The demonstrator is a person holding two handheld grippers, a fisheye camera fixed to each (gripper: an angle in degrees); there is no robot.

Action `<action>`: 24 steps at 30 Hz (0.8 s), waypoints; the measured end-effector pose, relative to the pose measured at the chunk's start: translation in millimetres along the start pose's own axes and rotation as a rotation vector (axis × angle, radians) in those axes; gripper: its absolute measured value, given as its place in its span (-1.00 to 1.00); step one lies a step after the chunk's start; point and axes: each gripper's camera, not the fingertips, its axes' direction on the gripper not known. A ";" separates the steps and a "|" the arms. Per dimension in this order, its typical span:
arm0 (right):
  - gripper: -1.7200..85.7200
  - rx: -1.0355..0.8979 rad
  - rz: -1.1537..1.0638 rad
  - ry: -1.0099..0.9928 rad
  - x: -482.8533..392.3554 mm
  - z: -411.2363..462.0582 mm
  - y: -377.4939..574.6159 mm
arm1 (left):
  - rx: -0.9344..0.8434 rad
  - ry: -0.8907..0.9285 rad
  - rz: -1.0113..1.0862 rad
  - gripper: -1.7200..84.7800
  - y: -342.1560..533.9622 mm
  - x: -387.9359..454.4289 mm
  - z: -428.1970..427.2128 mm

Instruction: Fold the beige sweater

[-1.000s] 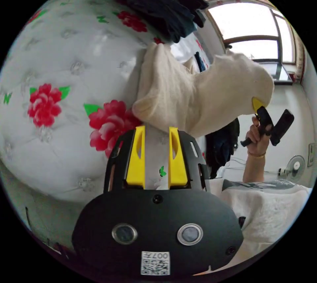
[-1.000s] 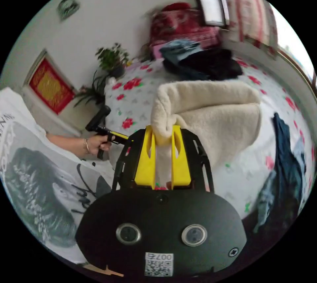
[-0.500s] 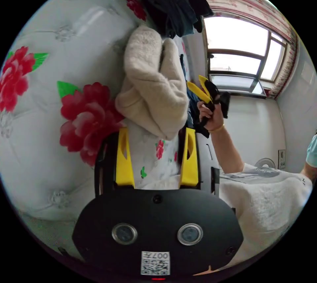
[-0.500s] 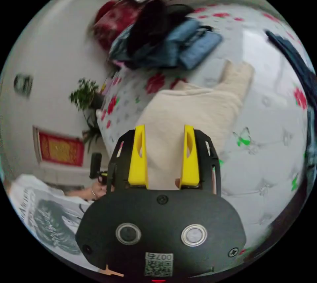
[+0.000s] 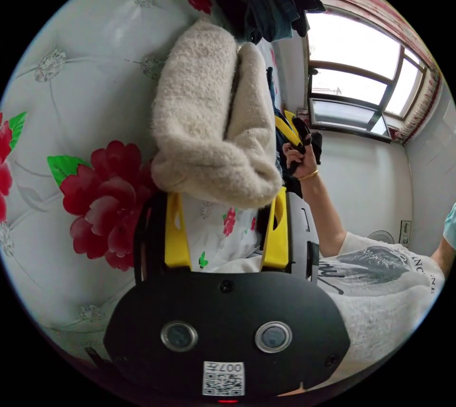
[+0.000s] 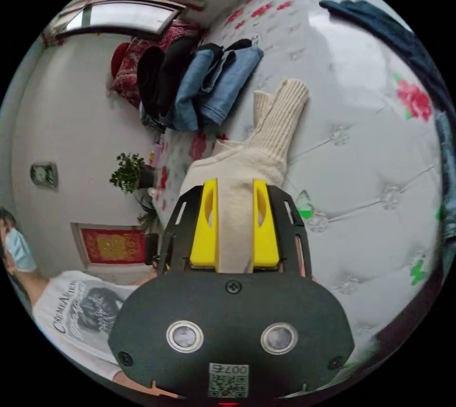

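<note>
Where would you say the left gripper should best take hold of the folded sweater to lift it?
Probably the rounded folded end of the sweater, straight ahead of the open left gripper. That end bulges between its fingers, and gripping there catches both stacked layers; the ribbed cuffs would only dangle.

Letters are printed on the person's white T-shirt [image 6: 71, 305] — too small and warped to read surely.

A: Item: sweater [image 5: 209, 112] — location?
B: On the bedspread [image 5: 80, 108], folded; far end near the clothes pile [image 6: 190, 79]

A: Grippers?
B: Left gripper [image 5: 227, 198] at one end; right gripper [image 6: 234, 188] over the other, sleeves [image 6: 278, 112] beyond
</note>
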 end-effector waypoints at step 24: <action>-0.91 0.088 0.065 -0.750 -10.2 -7.0 175.2 | 0.207 0.206 0.272 -0.80 -44.6 87.0 -158.2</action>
